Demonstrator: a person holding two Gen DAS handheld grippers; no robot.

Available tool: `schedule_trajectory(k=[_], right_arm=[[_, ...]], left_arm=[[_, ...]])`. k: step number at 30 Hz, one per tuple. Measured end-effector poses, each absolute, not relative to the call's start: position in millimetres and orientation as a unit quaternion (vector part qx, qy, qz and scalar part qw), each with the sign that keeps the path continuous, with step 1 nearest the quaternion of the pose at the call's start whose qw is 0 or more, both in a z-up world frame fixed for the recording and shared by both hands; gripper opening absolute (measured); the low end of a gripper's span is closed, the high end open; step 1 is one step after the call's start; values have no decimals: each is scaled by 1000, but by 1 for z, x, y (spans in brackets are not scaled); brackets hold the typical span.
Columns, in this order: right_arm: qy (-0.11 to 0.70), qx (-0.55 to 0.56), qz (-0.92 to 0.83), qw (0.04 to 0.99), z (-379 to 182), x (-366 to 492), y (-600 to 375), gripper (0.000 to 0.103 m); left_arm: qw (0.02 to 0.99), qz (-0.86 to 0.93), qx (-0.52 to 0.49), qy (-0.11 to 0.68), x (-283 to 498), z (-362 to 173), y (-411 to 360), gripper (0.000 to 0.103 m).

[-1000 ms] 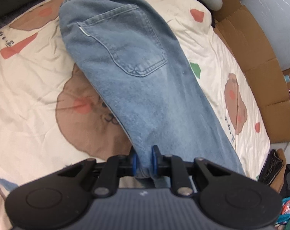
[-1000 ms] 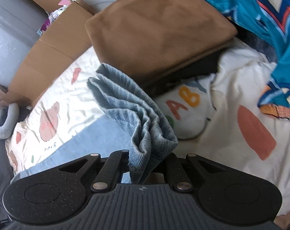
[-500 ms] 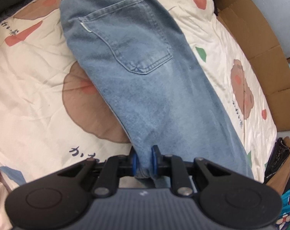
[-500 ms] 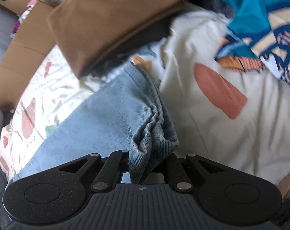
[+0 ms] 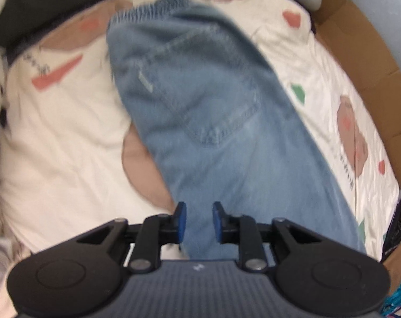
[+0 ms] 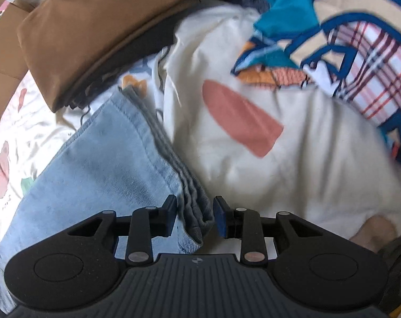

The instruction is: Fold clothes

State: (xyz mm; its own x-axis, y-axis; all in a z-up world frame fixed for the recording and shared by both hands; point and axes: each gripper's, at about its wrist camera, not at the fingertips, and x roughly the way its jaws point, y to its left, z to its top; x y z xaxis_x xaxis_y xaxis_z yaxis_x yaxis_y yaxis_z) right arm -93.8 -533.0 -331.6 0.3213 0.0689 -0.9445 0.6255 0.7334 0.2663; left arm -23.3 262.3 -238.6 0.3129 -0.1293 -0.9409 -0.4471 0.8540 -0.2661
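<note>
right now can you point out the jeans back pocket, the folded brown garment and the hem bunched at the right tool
jeans back pocket (image 5: 200, 92): left wrist view, middle of the pocket panel.
folded brown garment (image 6: 94, 23): right wrist view, its flat top face.
bunched hem (image 6: 192, 201): right wrist view, stacked denim folds between the right tool's open jaws.

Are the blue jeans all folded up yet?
Not yet. The light blue denim jeans lie flat on the cream bear-print bedsheet, halved lengthwise. Both the left gripper and right gripper are open around the fabric. Folding them shorter remains.
</note>
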Motion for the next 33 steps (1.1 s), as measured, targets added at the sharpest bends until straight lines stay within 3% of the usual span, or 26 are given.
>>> schedule_trajectory(k=[3, 17, 20, 22, 24, 33], right_arm=[[544, 301, -180, 762, -323, -89, -535, 37], [511, 227, -144, 816, -297, -36, -535, 37], [512, 215, -132, 821, -298, -25, -531, 38], [519, 199, -121, 823, -300, -16, -526, 39], [526, 177, -107, 825, -304, -7, -521, 39], [554, 104, -83, 822, -323, 24, -510, 43]], left_arm=[[791, 103, -237, 555, -7, -229, 268, 34], [847, 123, -213, 471, 109, -218, 292, 40], [849, 132, -221, 462, 127, -226, 294, 49], [848, 137, -238, 453, 137, -233, 297, 62], [846, 139, -261, 444, 146, -240, 300, 66], [818, 184, -343, 424, 176, -276, 314, 62]])
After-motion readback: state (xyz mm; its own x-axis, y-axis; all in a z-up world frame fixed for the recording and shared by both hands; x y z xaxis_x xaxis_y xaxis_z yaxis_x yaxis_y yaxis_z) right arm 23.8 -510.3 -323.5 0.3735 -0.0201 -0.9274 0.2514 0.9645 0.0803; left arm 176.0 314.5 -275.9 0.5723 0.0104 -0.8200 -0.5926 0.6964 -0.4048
